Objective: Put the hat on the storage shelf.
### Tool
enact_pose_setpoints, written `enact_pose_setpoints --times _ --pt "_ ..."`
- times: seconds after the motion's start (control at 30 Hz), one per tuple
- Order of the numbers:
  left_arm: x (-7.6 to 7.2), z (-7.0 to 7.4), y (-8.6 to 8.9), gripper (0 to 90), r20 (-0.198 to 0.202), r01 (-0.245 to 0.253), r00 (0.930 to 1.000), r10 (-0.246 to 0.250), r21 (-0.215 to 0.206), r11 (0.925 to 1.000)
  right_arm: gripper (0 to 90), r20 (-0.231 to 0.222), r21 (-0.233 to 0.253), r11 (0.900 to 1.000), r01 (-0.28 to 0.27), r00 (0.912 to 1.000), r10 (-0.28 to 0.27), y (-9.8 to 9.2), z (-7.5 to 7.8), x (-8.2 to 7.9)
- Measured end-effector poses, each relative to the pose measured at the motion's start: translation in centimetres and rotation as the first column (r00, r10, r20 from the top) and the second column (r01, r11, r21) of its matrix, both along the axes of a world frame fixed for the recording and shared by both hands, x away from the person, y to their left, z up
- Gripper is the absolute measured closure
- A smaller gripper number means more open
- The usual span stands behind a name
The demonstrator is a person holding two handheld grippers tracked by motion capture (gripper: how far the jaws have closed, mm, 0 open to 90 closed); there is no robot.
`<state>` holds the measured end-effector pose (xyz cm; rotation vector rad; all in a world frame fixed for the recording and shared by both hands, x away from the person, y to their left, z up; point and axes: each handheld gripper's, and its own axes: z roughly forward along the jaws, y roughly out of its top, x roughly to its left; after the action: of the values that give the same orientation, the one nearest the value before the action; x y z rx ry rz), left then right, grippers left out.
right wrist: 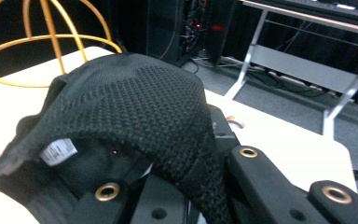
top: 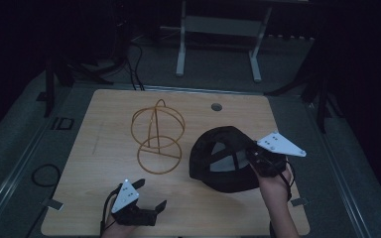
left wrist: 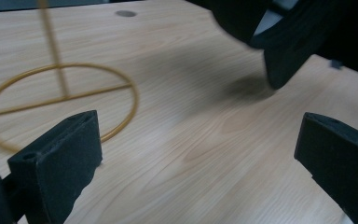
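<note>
Two grippers | right gripper clamped on cap rim, cap at table's 4 o'clock | left gripper wide open, empty, at 7 | step: carrying cap | next: lift toward wire stand at 11, lower crown over it

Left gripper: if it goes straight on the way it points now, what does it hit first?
Probably the black cap. The left gripper is open, with bare table between its jaws, and the cap's edge hangs ahead, slightly right of centre. The wire stand sits off to the left. Depth is unclear.
</note>
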<state>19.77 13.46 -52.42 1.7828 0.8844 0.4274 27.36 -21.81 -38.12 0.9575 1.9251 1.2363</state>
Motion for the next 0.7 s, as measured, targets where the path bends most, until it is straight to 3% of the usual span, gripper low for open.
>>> enact_pose_setpoints --times 0.17,0.33,0.5,0.7 --pt "0.8 1.0 -2.0 1.1 0.011 0.039 0.9992 -0.039 -0.017 0.9991 88.4 -0.001 0.003 1.0 -0.013 0.9999 0.013 0.3 -0.2 -0.3" --pt "1.8 2.3 -3.9 1.1 0.048 0.06 0.9971 -0.059 -0.025 0.9979 88.4 -0.001 0.004 1.0 -0.028 0.9996 0.028 0.7 -0.3 -0.4" --pt "2.5 3.6 -5.3 4.5 0.087 0.07 0.9939 -0.067 -0.031 0.997 88.3 -0.005 0.002 0.999 -0.041 0.9992 0.041 1.1 -0.5 -0.5" --pt "3.5 4.4 -6.1 13.9 0.1 0.067 0.993 -0.063 -0.039 0.997 88.3 -0.014 -0.001 0.998 -0.066 0.9977 0.066 1.4 -0.8 -0.7"
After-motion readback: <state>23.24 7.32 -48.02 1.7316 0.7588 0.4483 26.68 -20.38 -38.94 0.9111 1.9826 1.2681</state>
